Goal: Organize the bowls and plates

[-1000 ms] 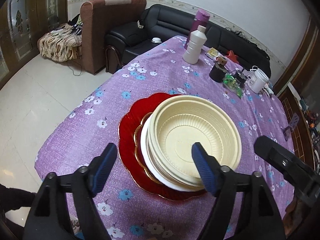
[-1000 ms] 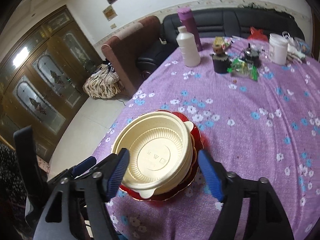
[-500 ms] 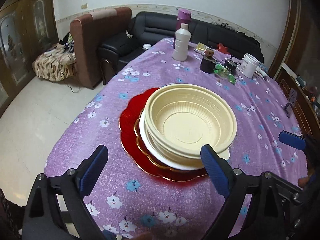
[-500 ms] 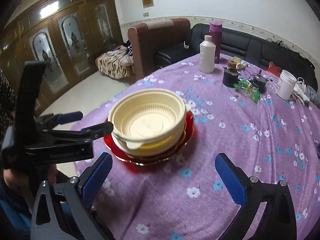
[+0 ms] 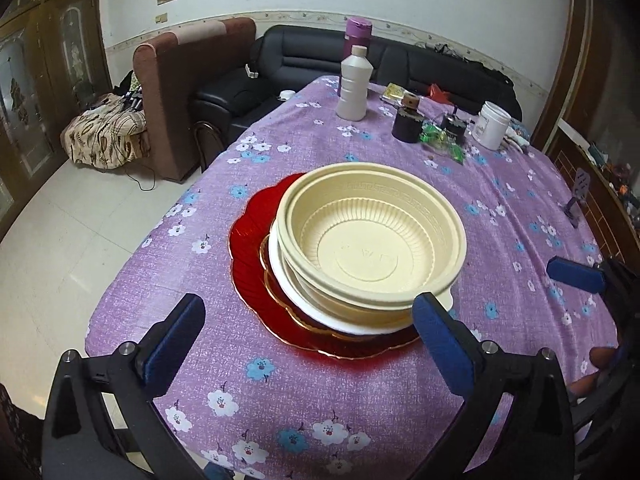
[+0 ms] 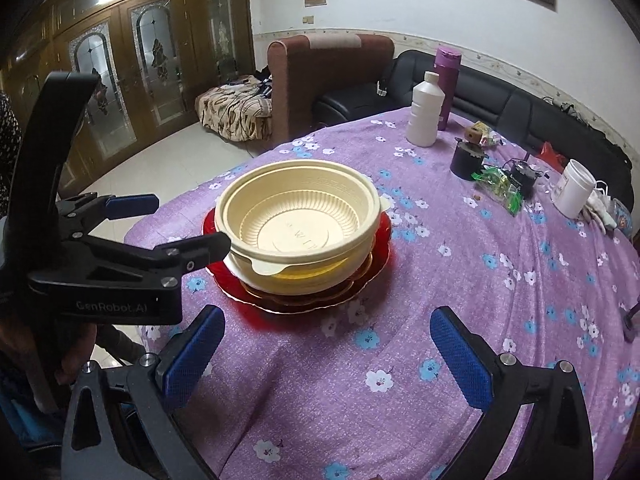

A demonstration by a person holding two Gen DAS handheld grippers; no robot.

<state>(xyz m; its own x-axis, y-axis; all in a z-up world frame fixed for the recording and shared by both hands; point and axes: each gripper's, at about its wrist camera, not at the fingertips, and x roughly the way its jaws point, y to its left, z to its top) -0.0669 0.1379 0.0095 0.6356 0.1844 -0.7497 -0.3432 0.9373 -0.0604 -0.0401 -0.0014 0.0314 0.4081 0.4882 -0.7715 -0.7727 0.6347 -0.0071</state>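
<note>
My left gripper (image 5: 308,340) has its fingers (image 5: 176,338) spreading wider, nothing between them but purple cloth. In its view the right finger tip stands just in front of the near edge of the stack, not pressing on it. My right gripper (image 6: 326,354) has its fingers (image 6: 460,356) spread wide over bare cloth, well short of the stack, gripping nothing.

The stack sits on the table (image 5: 500,208) near its close left part: a cream bowl (image 5: 372,236) on top, nested in another cream bowl, then a white plate (image 5: 280,268), then a gold-rimmed plate, then a red plate (image 5: 250,248) with a scalloped edge at the bottom. The top bowl's small tab points toward me in the right view (its rim sits slightly off centre on the plates).

At the far end stand a white bottle (image 5: 354,84), a purple flask (image 5: 358,32), a dark jar (image 5: 408,122) and a white tub (image 5: 494,124).
</note>
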